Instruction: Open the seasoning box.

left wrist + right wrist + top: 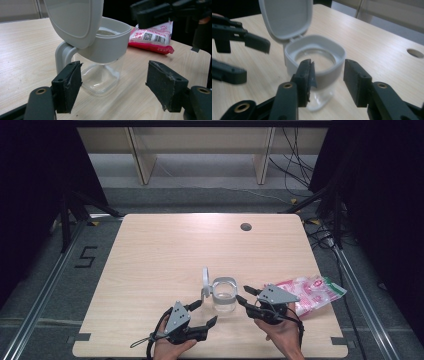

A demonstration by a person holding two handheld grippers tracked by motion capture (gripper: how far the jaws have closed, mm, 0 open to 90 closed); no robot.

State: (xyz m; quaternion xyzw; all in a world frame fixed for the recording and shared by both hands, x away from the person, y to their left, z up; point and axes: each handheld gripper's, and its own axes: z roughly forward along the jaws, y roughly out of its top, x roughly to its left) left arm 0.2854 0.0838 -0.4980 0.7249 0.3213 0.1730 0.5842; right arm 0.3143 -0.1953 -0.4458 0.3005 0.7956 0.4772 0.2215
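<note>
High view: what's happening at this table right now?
A person holds a gripper in each hand on either side of a clear jar with a grey collar, its hinged lid standing open. The left gripper and right gripper are both open and empty. A pink packet lies at the right.

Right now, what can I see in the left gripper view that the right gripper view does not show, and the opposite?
Left gripper view: the red and white packet lying on the table behind the jar, and the lid's hinge arm. Right gripper view: the jar's open mouth from above and a round hole in the table. Both: the clear jar with grey collar, its lid standing open, and the wooden table.
</note>
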